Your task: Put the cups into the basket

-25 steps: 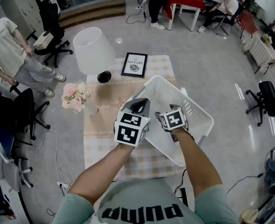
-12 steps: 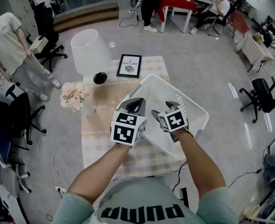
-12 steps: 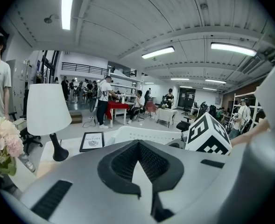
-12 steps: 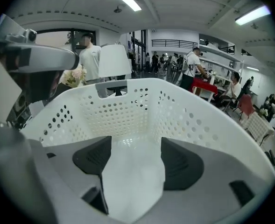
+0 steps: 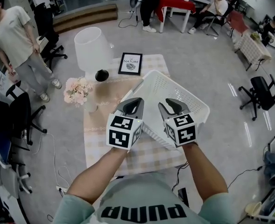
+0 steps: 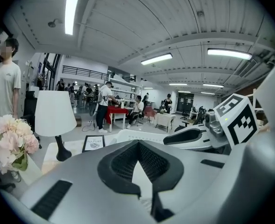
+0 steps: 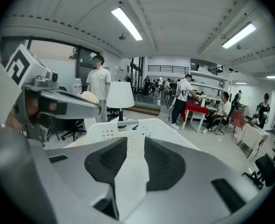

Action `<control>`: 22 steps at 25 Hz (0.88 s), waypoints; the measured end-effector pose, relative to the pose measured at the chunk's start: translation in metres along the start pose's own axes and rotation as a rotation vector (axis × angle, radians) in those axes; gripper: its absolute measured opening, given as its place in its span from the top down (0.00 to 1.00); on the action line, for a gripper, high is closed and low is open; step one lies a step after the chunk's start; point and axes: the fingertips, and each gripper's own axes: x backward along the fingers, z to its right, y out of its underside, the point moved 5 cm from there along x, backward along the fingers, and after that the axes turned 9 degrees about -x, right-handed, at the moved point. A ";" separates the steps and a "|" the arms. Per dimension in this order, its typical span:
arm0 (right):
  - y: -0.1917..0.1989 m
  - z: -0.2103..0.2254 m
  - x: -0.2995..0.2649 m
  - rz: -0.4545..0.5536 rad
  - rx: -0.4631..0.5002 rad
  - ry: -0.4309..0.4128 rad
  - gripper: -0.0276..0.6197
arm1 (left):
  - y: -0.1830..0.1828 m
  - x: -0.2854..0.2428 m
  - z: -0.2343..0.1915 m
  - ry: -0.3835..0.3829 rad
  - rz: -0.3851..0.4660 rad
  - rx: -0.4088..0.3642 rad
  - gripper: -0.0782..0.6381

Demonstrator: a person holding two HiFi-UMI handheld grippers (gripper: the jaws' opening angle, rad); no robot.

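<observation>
White mesh basket (image 5: 179, 91) sits at the right side of the desk (image 5: 97, 127), poking out past its edge – both grippers hover side by side just in front of it. Left gripper (image 5: 132, 104) has its fingers together, nothing in them. Right gripper (image 5: 172, 105) has just been closing – fingers a narrow gap apart, nothing gripped, only basket wall showing through. Lamp (image 5: 93, 48) and flowers (image 5: 78, 90) stand further left

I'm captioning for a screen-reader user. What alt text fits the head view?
The grey left gripper, shut, and right gripper, whose empty jaws have just been closing, hover over a white perforated plastic basket on a checked-cloth table with a white lamp, pink flowers and a framed print.
</observation>
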 end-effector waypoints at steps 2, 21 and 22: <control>0.000 -0.010 0.016 0.035 0.004 0.016 0.83 | 0.000 0.011 0.002 0.000 0.012 -0.002 0.89; 0.061 -0.145 0.066 0.023 -0.004 -0.088 0.92 | 0.078 0.115 0.002 -0.012 0.012 0.026 0.89; 0.065 -0.150 0.064 0.013 -0.010 -0.097 0.92 | 0.085 0.120 0.000 -0.021 0.007 0.030 0.89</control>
